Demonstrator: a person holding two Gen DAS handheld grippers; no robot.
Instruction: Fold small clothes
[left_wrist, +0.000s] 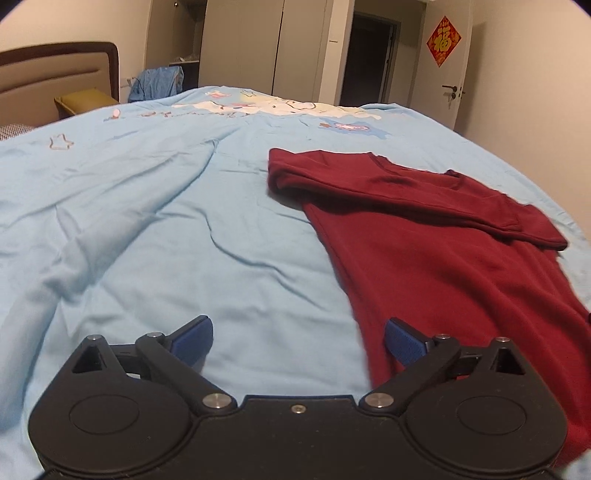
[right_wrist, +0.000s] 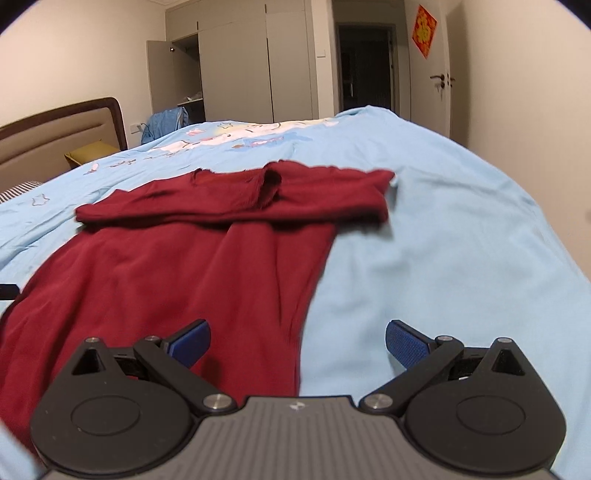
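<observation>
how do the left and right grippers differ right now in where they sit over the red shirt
The left gripper sits at the red shirt's left edge: its right pad is over red cloth, its left pad over the blue bedsheet. The right gripper mirrors this at the shirt's right edge: left pad over cloth, right pad over sheet. Both have their jaws wide open, holding nothing.

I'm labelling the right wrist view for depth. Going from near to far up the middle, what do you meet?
Right claw → red shirt → blue bedcover → wardrobe
</observation>
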